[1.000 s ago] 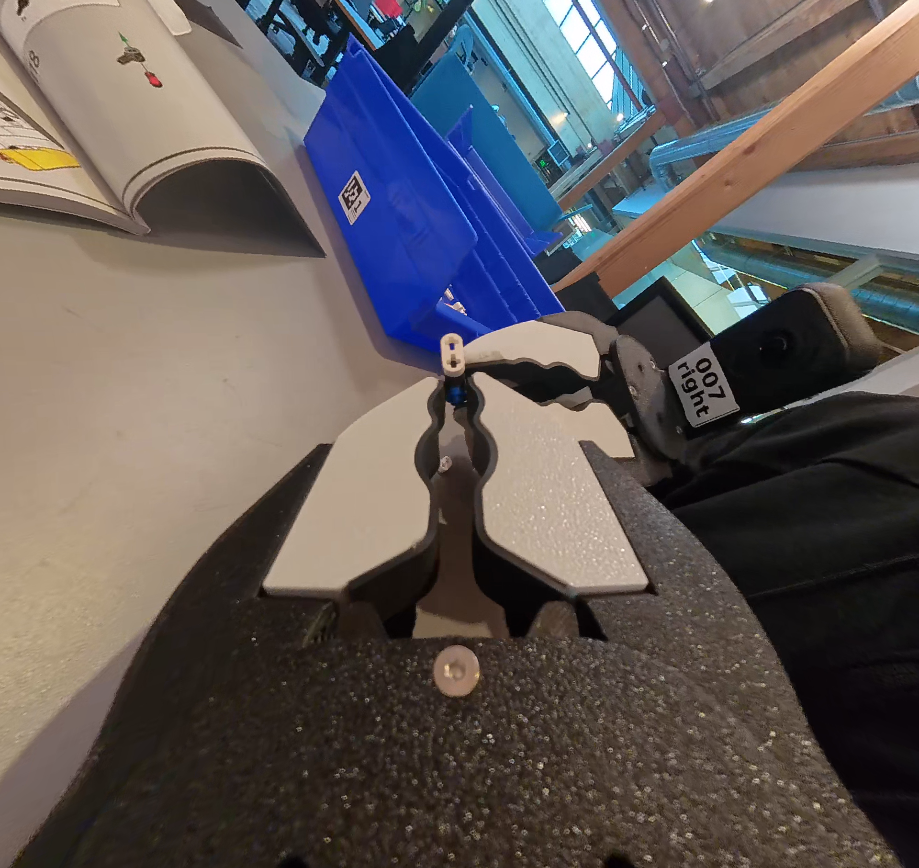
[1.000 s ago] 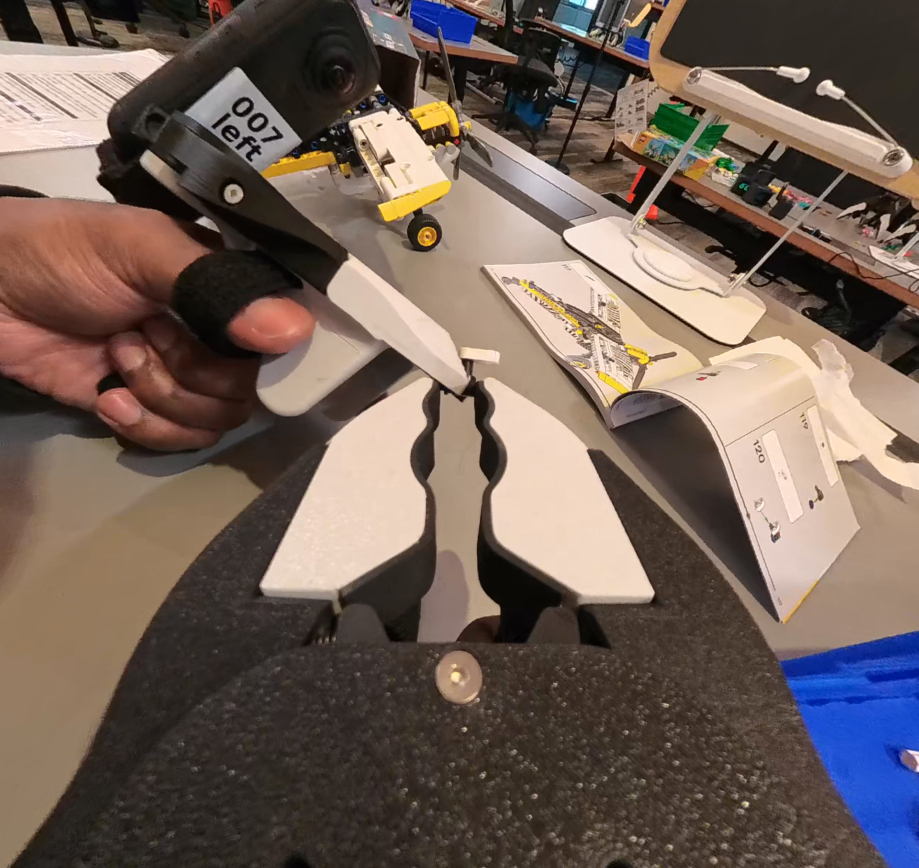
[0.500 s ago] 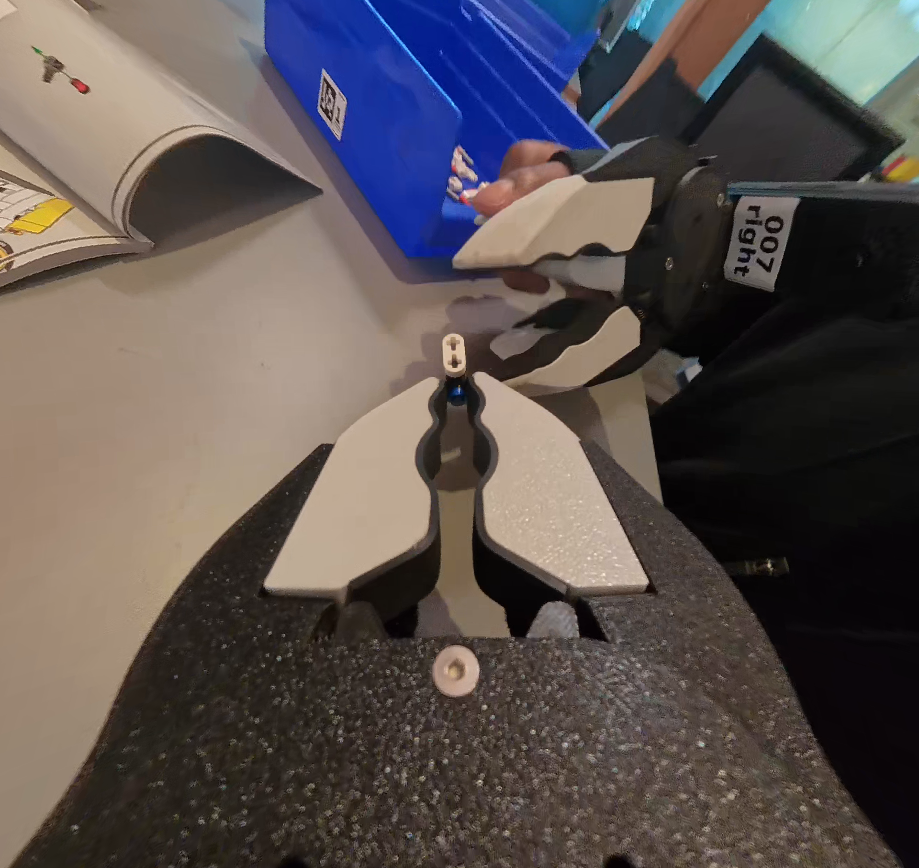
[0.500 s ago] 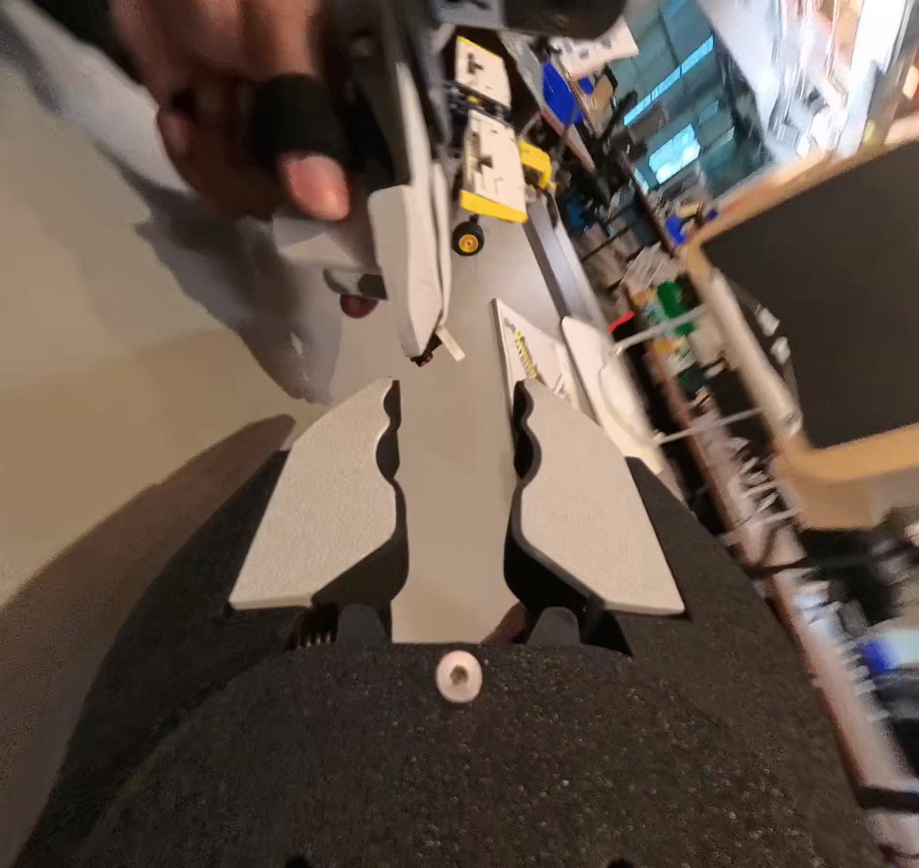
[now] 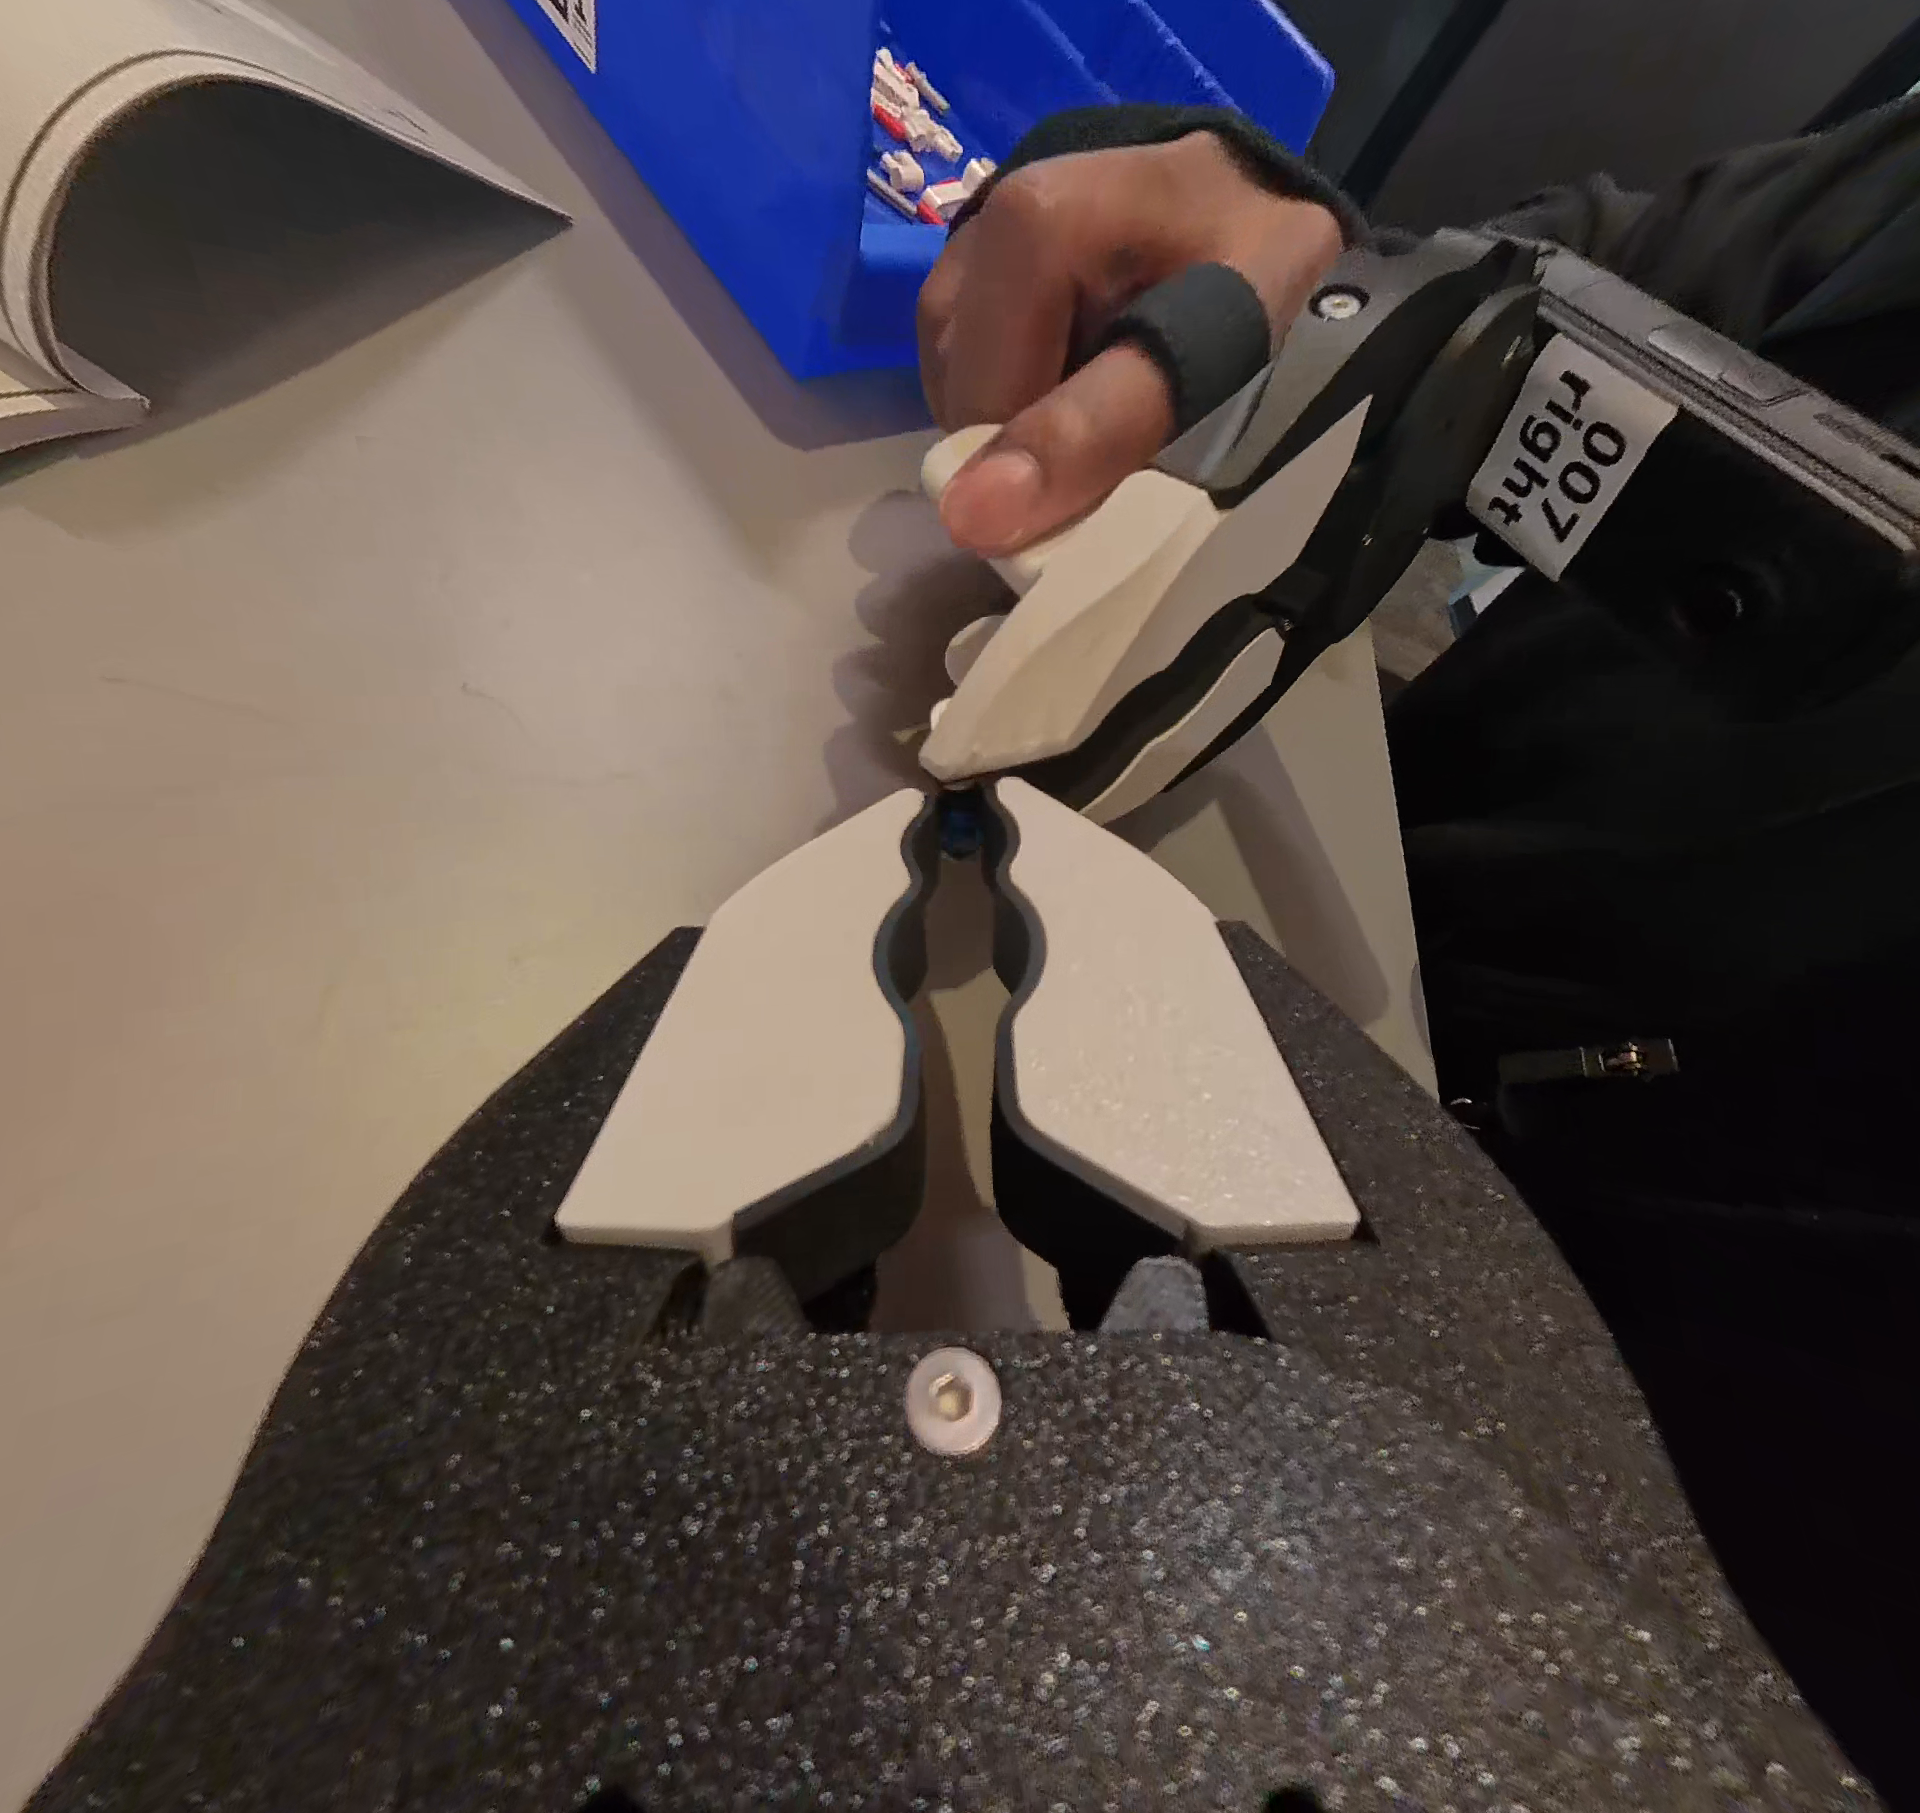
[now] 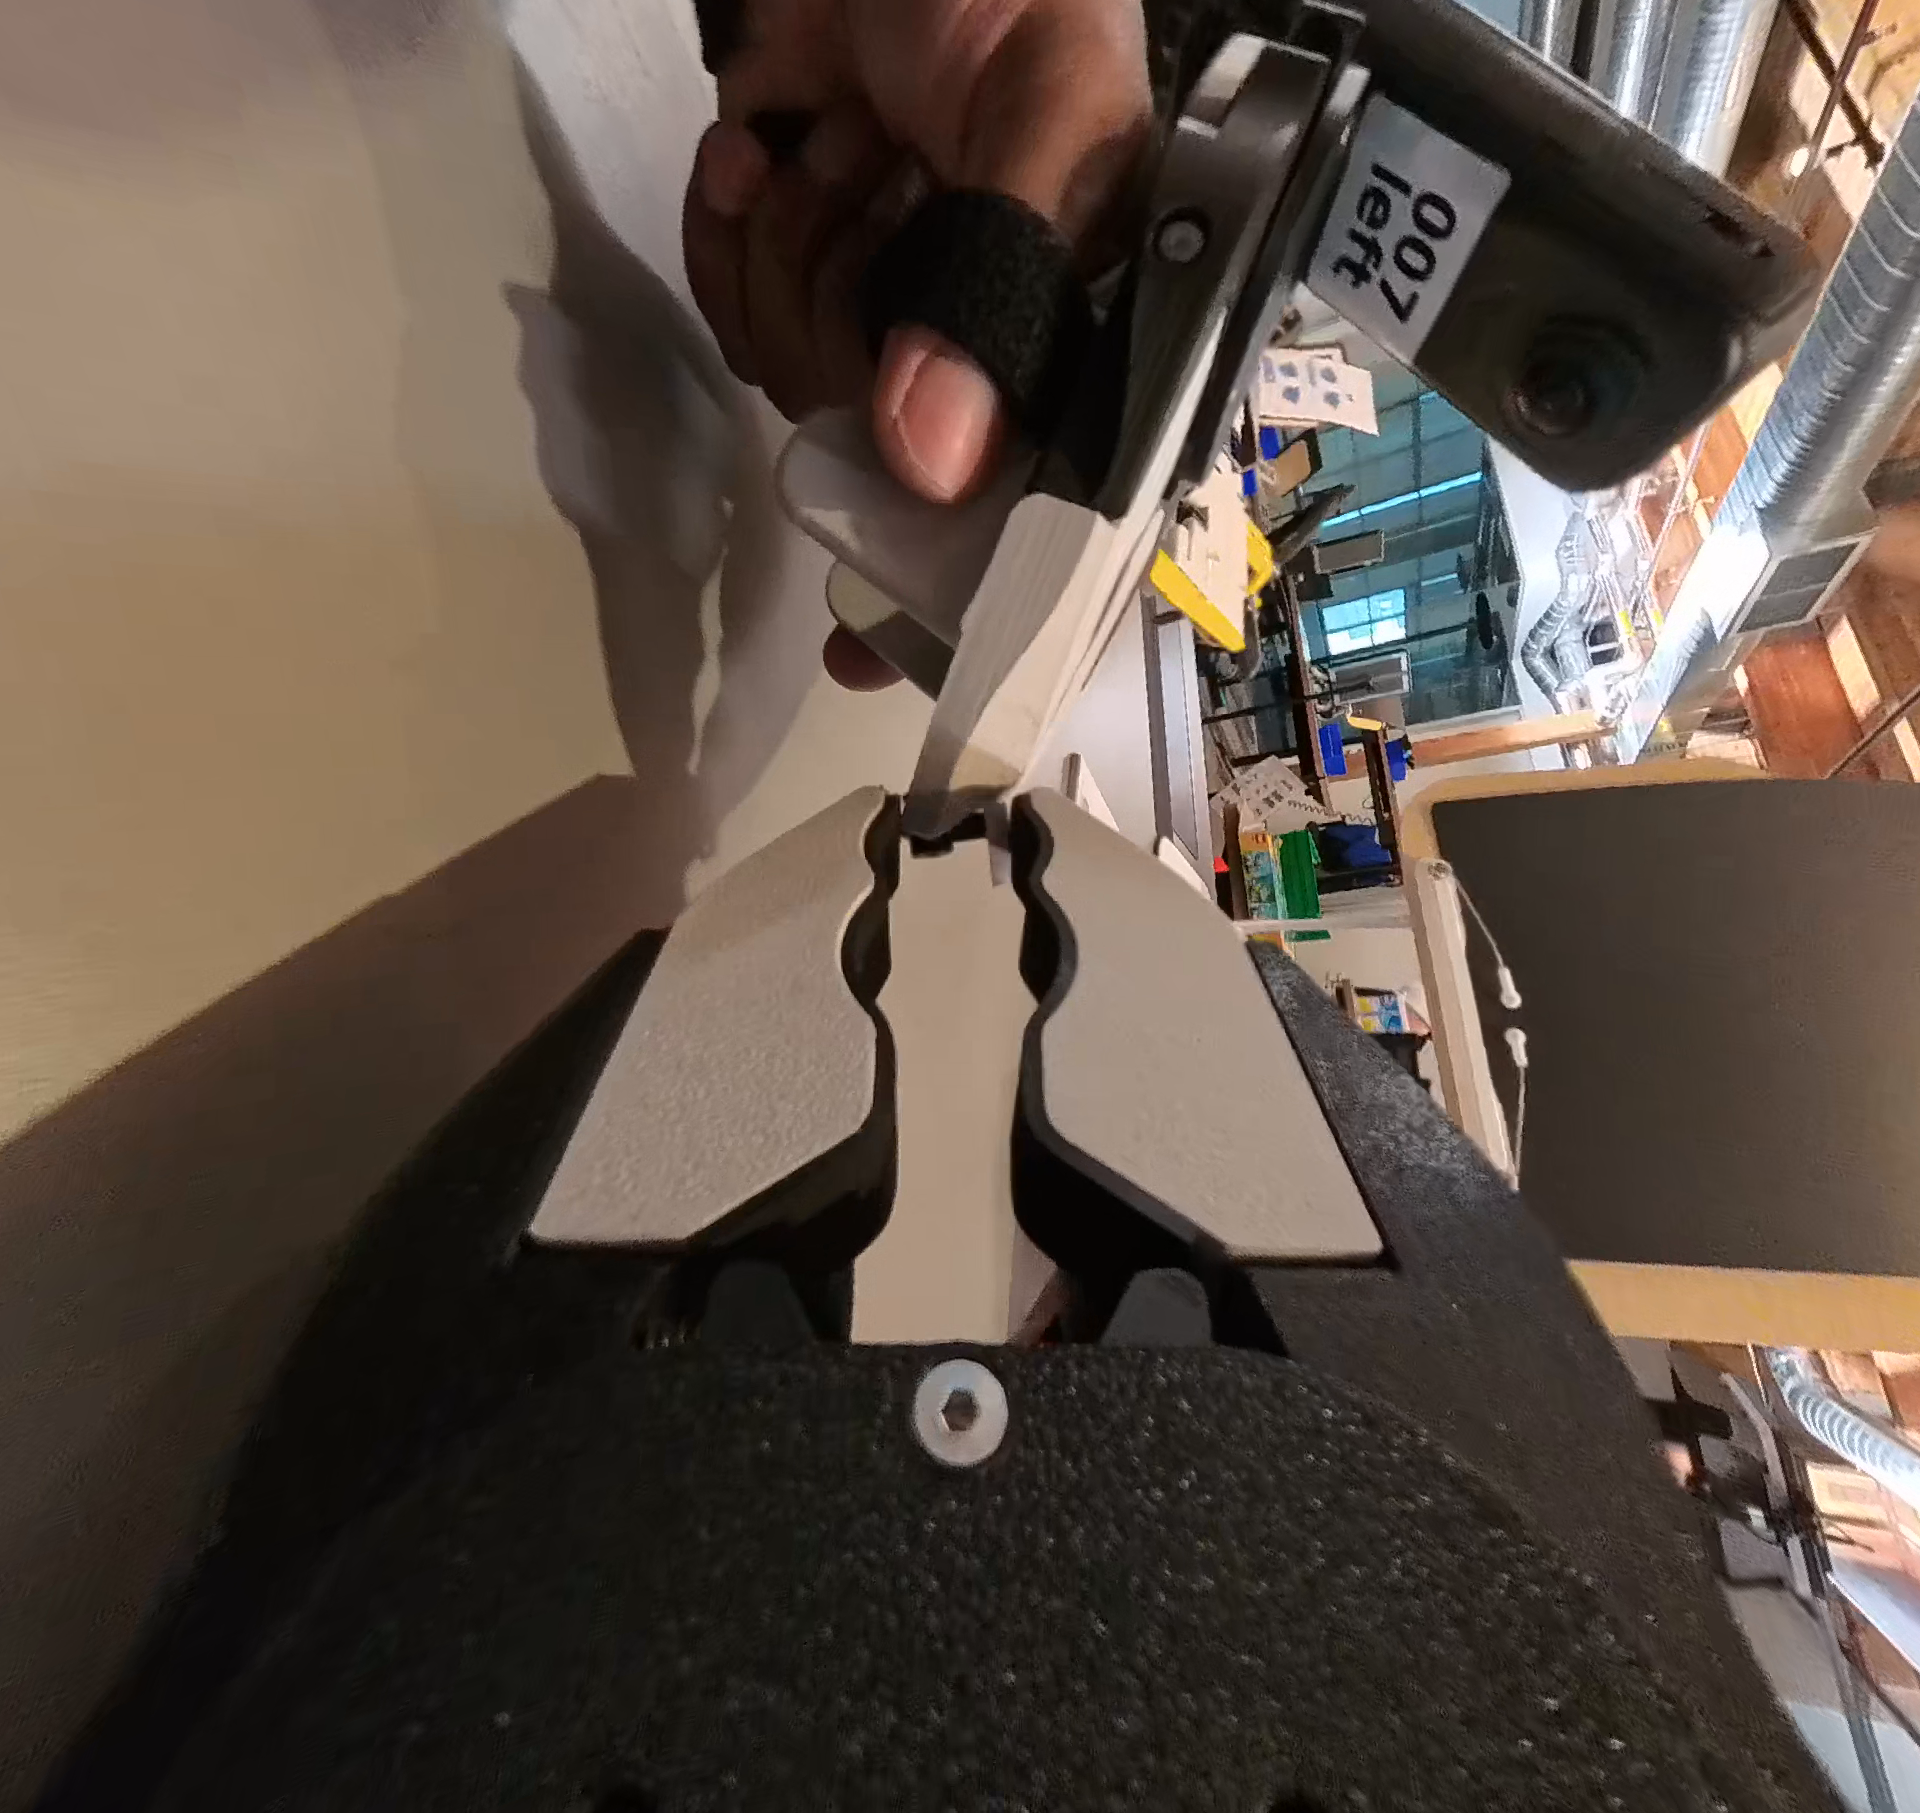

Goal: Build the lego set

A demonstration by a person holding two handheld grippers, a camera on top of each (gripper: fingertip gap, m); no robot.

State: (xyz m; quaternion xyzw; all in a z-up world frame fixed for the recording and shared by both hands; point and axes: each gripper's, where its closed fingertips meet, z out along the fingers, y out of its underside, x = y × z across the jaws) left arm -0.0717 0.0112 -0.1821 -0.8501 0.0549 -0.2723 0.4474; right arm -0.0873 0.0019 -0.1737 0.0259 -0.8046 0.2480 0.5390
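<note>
A blue bin (image 5: 727, 101) is sitting on the grey bench (image 5: 364, 724). The left hand-held gripper (image 5: 958, 807) is pinching a small blue peg (image 5: 956, 828). The right hand-held gripper (image 6: 951, 813), jaws narrowly apart, is closing around the left one's tips and a white piece (image 6: 1000, 854).

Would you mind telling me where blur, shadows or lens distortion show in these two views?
Left wrist view: mostly sharp; the right gripper and hand cast a soft shadow on the table; the wide lens bends the blue bin. Right wrist view: the table and the left gripper are smeared; the scene is steeply tilted, with a broad shadow beneath the hand.
</note>
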